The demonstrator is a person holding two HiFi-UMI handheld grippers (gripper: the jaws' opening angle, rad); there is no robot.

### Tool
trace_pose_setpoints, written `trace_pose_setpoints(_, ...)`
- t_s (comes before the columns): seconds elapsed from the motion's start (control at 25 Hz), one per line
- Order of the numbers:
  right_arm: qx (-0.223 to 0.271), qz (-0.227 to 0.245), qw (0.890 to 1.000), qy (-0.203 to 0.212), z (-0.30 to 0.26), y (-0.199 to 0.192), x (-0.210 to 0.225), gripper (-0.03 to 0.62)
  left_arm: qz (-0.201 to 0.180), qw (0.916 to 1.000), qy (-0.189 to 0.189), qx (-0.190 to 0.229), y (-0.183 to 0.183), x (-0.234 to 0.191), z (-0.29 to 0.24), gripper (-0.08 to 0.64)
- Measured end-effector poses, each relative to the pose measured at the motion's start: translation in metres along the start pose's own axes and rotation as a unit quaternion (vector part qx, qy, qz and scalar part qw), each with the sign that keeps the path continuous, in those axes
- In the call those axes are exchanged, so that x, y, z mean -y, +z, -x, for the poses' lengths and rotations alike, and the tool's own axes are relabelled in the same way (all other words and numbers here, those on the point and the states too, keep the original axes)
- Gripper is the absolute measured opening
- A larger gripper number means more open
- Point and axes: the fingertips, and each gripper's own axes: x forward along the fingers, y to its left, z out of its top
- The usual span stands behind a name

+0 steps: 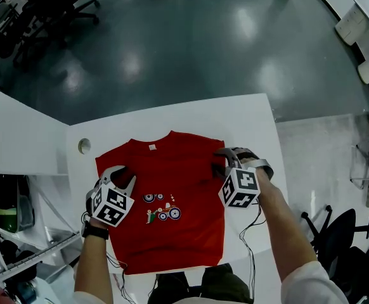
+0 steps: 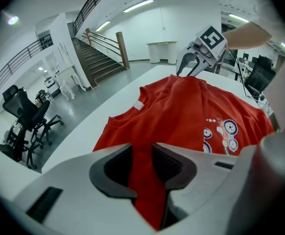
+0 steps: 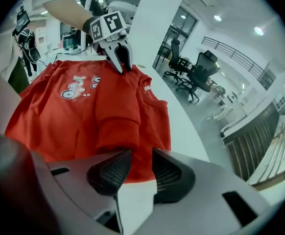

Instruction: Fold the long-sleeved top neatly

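A red long-sleeved top (image 1: 172, 195) lies flat on the white table (image 1: 248, 119), collar far from me and a small wheel print (image 1: 162, 211) facing up. Both sleeves are folded in over the body. My left gripper (image 1: 127, 174) hovers at the top's left edge, jaws apart, with red cloth (image 2: 191, 111) showing through the gap (image 2: 142, 165). My right gripper (image 1: 217, 162) is at the right edge, open (image 3: 135, 168), with the folded sleeve's ribbed cuff (image 3: 117, 133) just ahead of its pads. Each gripper shows in the other's view: the right gripper (image 2: 191, 67), the left gripper (image 3: 120, 60).
A round cable hole (image 1: 84, 145) sits in the table near the top's left shoulder. Another white desk (image 1: 19, 132) adjoins at the left. Cables (image 1: 251, 233) trail off the near edge. Office chairs (image 1: 51, 5) stand on the dark floor beyond, another chair (image 1: 336, 233) at lower right.
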Motion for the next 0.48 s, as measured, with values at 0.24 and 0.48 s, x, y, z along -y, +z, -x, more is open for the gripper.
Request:
trace_pose_setpoints(0.24, 0.028, 0.029, 0.999, -0.024, -0.002, 0.015, 0.004, 0.068, 0.001, 1.0, -0.001, 0.0, 0.001, -0.001, 0.0, 0.129)
trace_pose_setpoints(0.48, 0.038, 0.035, 0.998, -0.04, 0.005, 0.017, 0.008, 0.017, 0.003, 1.0, -0.005, -0.002, 0.0, -0.001, -0.001, 0.129)
